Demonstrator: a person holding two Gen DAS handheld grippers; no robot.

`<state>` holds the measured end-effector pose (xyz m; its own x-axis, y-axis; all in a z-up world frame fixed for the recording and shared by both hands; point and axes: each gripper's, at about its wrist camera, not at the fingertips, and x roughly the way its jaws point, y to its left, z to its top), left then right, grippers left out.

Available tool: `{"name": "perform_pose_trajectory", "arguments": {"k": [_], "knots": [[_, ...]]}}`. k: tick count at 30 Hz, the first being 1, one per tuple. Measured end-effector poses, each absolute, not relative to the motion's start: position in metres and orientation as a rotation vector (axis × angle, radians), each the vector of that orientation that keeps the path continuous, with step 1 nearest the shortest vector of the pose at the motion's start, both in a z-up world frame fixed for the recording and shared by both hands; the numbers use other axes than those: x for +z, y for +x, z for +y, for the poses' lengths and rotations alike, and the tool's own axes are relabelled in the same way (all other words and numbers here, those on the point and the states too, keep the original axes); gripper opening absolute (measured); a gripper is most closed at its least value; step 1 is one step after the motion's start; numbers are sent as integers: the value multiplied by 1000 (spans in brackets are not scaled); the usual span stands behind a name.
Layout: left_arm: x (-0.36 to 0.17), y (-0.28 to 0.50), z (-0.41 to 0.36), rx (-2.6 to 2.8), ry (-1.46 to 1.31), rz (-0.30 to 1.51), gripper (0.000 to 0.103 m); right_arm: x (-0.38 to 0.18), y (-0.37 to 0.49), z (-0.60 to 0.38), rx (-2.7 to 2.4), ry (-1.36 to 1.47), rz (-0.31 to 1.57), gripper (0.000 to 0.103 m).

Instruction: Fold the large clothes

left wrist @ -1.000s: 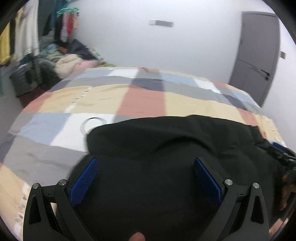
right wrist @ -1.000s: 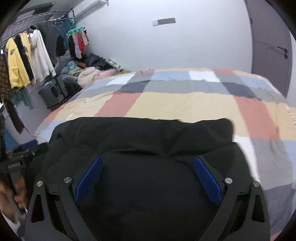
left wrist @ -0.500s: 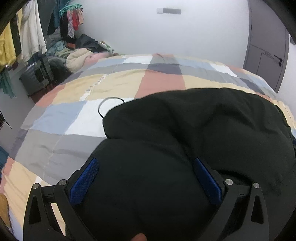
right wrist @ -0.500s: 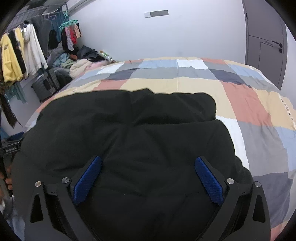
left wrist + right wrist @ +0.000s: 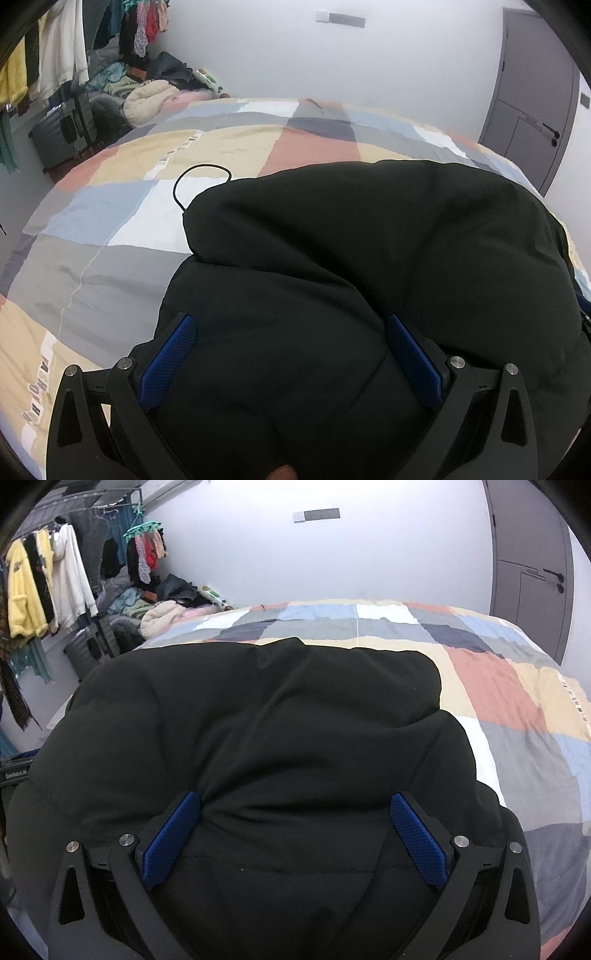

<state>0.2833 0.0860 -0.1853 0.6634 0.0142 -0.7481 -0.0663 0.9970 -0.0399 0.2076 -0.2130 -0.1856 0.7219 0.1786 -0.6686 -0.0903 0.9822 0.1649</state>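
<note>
A large black padded garment (image 5: 369,240) lies bunched on the checked bed cover (image 5: 110,258) and fills the lower half of both views. My left gripper (image 5: 290,321) is open, its blue pads (image 5: 170,354) wide apart with the garment's near edge bulging between them. My right gripper (image 5: 295,798) is open too, and the same black garment (image 5: 258,709) lies across the gap between its pads (image 5: 417,838). A thin black cord loop (image 5: 201,170) sticks out at the garment's far left corner. Whatever is under the fabric stays hidden.
The bed cover (image 5: 498,672) stretches bare beyond and to the right of the garment. A rack of hanging clothes (image 5: 44,590), a dark suitcase (image 5: 55,133) and a clothes pile (image 5: 162,613) stand at the left. A grey door (image 5: 532,572) is at the right.
The black garment has pushed farther out over the bed and now covers more of both views. The cord loop has come into sharp view. Both grippers' fingers stay wide apart.
</note>
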Motion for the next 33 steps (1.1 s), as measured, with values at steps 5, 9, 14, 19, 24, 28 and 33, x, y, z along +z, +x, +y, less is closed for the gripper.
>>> {"name": "perform_pose_trajectory", "arguments": {"k": [5, 9, 14, 19, 24, 28, 33], "knots": [[-181, 282, 85, 50, -76, 838, 103, -184, 206, -214, 142, 123, 751, 103], [-172, 282, 84, 67, -69, 855, 103, -173, 202, -214, 125, 111, 756, 103], [-135, 261, 77, 29, -87, 828, 103, -132, 195, -209, 123, 88, 722, 103], [-68, 227, 65, 11, -105, 753, 103, -67, 176, -208, 139, 124, 645, 103], [0, 182, 44, -8, -65, 662, 103, 8, 139, -198, 196, 141, 544, 103], [42, 145, 26, -36, -36, 599, 103, 53, 104, -188, 239, 140, 459, 103], [72, 103, 10, -73, -32, 538, 103, 85, 59, -172, 285, 144, 382, 103]]}}
